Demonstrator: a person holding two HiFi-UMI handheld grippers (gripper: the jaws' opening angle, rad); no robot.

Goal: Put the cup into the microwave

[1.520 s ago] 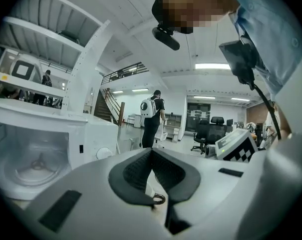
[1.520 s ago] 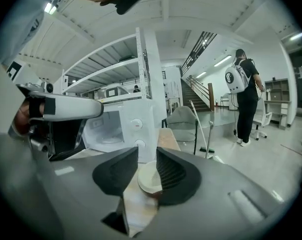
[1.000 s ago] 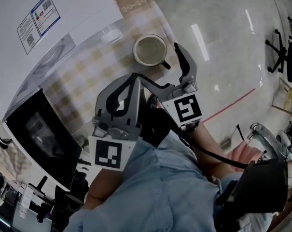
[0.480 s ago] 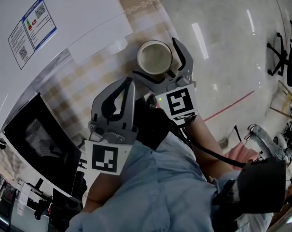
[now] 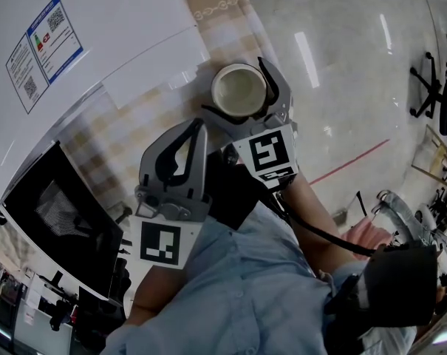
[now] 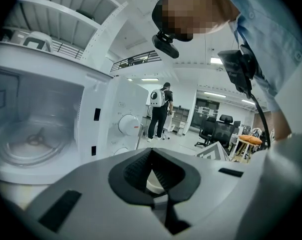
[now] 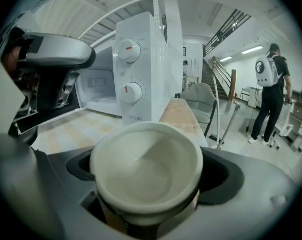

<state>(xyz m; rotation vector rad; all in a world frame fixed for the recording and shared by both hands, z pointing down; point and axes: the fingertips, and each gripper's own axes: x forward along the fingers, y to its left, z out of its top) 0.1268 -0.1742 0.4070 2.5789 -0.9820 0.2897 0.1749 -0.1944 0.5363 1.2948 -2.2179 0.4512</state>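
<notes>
A cream cup (image 5: pixel 239 89) stands on the checked table (image 5: pixel 138 106) beside the white microwave (image 5: pixel 97 35), whose dark door (image 5: pixel 60 213) hangs open. My right gripper (image 5: pixel 234 86) is open, one jaw on each side of the cup, with a small gap showing at both sides. In the right gripper view the empty cup (image 7: pixel 148 169) fills the space between the dark pads. My left gripper (image 5: pixel 198 128) is shut on nothing, just left of the right one. In the left gripper view it (image 6: pixel 153 171) faces the open microwave cavity (image 6: pixel 36 134) with its glass turntable.
The microwave's dial panel (image 7: pixel 136 59) rises just behind the cup. The table's edge runs close to the cup's right, with shiny floor beyond. A person with a backpack (image 7: pixel 270 94) stands far off. Office chairs (image 5: pixel 430 72) stand on the floor at the right.
My right gripper has come forward and down, so the cup that stood ahead of its tips now sits between the jaws. The left gripper has hardly moved.
</notes>
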